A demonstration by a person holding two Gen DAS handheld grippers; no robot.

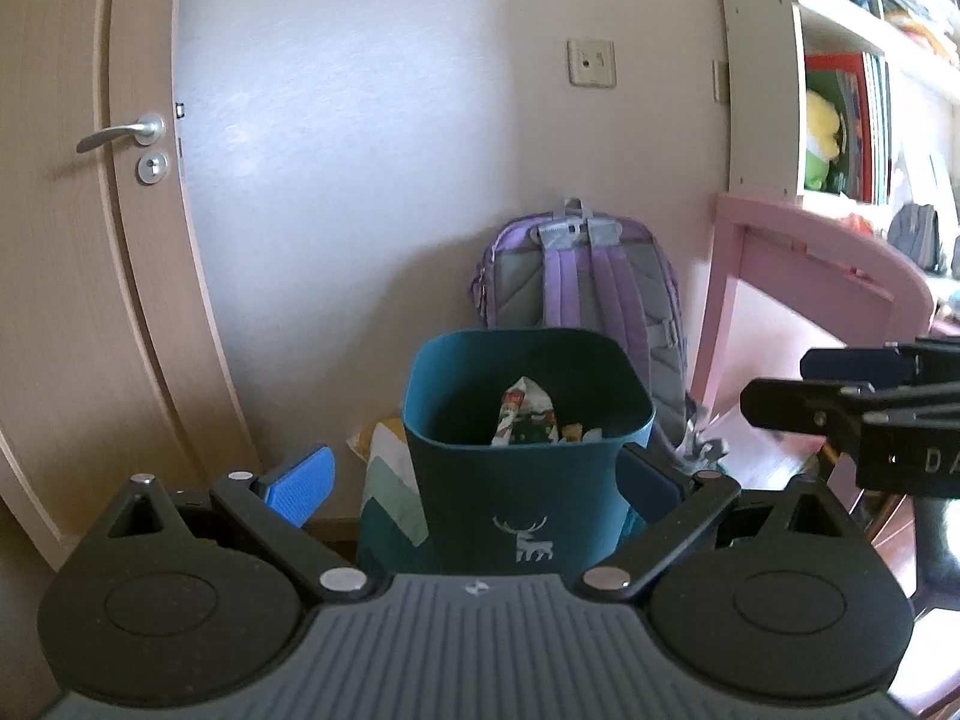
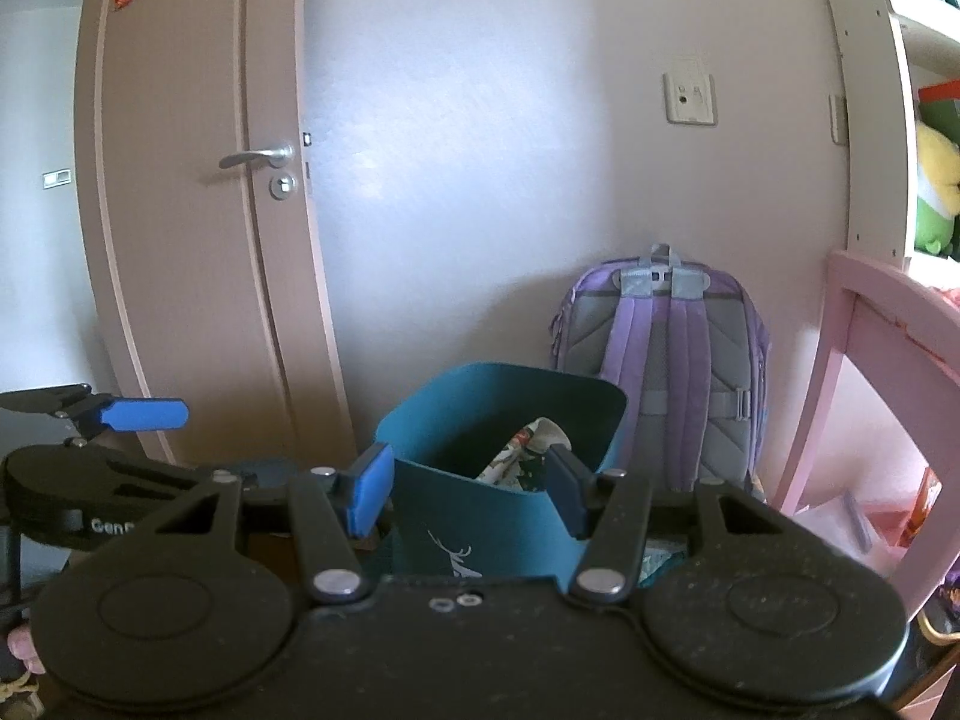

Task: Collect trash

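A: Where is the trash sitting?

B: Crumpled patterned wrappers (image 1: 528, 417) are lying inside the square teal plastic bin with a deer print (image 1: 522, 480), standing near the purple backpack (image 1: 591, 276).

A: And the tools?

B: The left hand-held gripper (image 1: 474, 480) and right hand-held gripper (image 2: 468, 489) are both hanging spread apart and empty, probably facing the bin for dropping.

Backpack (image 1: 581, 276) behind bin (image 1: 522, 492)
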